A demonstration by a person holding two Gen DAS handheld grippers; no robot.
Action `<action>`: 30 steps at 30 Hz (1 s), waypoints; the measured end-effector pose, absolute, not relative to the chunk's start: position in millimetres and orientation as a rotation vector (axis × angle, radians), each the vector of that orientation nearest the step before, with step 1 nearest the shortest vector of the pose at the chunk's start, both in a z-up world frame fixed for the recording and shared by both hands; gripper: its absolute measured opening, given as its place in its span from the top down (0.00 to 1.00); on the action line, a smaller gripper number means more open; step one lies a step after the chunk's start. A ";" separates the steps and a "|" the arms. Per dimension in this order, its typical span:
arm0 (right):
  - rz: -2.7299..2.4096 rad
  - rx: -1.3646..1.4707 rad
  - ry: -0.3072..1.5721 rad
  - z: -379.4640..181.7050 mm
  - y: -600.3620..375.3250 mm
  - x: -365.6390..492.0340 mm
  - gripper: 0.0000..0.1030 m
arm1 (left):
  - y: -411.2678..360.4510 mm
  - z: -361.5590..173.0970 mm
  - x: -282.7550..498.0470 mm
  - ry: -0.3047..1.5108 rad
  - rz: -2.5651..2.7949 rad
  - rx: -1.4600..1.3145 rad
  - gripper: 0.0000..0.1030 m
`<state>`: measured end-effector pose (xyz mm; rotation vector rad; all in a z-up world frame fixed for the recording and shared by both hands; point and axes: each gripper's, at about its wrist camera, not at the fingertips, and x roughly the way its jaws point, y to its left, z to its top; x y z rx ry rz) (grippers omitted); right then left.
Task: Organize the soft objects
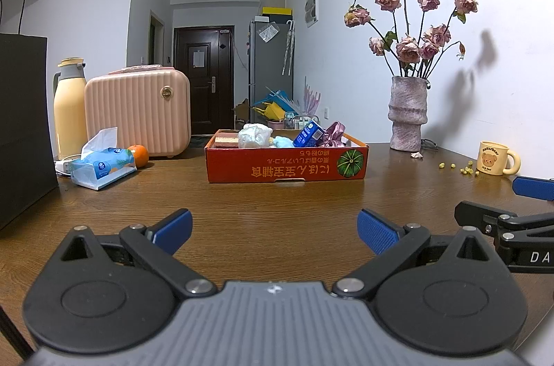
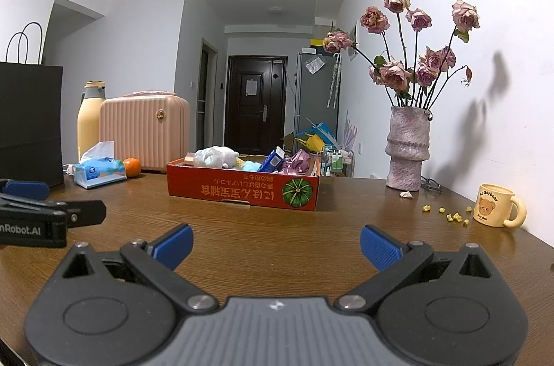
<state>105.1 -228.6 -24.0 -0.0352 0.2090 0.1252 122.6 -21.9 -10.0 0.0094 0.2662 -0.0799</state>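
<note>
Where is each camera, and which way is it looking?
Left wrist view: sits on the left gripper, low over the table, facing the red box straight ahead; the right gripper pokes in at the right edge.
Right wrist view: sits on the right gripper, facing the same way, with the box ahead and a bit left; the left gripper pokes in at the left edge.
Both show: box, vase, mug, tissues, and both grippers open, holding nothing.

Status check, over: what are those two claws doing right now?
Left claw open, empty, over wooden table. Right claw same. Red cardboard tray of soft items ahead, untouched. Path clear.
</note>
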 end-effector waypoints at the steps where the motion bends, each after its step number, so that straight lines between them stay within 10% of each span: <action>1: 0.125 -0.035 0.209 -23.9 -228.4 105.2 0.00 | -21.8 -9.8 122.5 0.266 -0.080 0.009 0.00; 30: 0.126 -0.036 0.212 -24.5 -227.0 105.6 0.00 | -21.7 -9.0 124.1 0.265 -0.095 0.010 0.00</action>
